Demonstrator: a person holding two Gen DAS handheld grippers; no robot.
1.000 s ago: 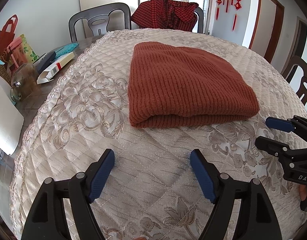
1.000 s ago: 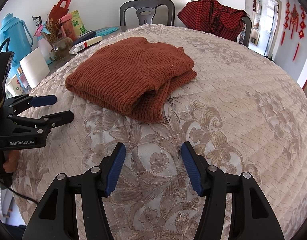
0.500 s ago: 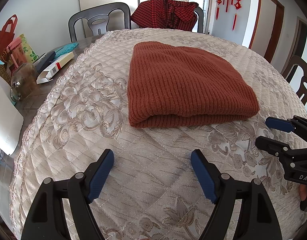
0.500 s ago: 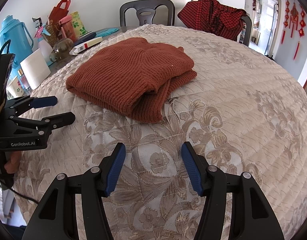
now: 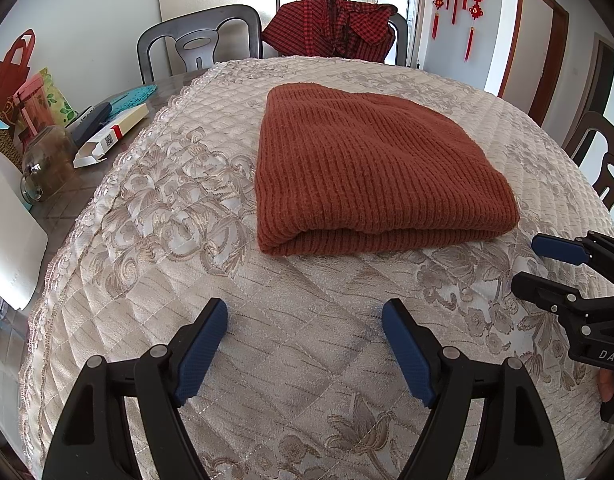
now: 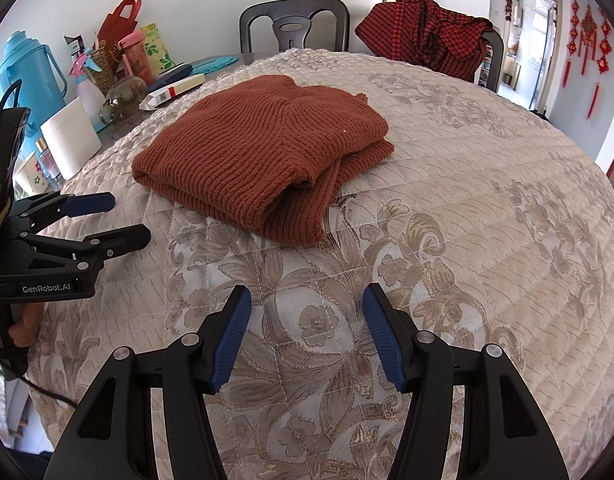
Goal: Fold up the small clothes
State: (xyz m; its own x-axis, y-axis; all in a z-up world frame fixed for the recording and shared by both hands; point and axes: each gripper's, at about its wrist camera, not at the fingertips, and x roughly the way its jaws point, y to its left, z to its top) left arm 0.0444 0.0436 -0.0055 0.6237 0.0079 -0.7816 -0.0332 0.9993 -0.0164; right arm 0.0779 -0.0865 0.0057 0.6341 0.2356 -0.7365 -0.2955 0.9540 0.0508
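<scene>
A rust-brown knit sweater [image 5: 371, 168] lies folded in a thick rectangle on the quilted floral tablecloth [image 5: 299, 320]; it also shows in the right wrist view [image 6: 267, 160]. My left gripper [image 5: 305, 332] is open and empty, hovering over the cloth just in front of the sweater's folded edge. My right gripper [image 6: 305, 320] is open and empty, over the cloth short of the sweater's loose end. Each gripper shows in the other's view: the right one [image 5: 535, 264] and the left one [image 6: 119, 220], both with jaws apart.
A red checked garment [image 5: 339, 24] hangs on a chair at the far side. Dark chairs [image 5: 199, 40] ring the table. On the left bare tabletop stand a glass jar [image 5: 47, 160], a white box [image 5: 111, 136], a paper roll [image 6: 71, 136], a blue thermos [image 6: 27, 76] and bags.
</scene>
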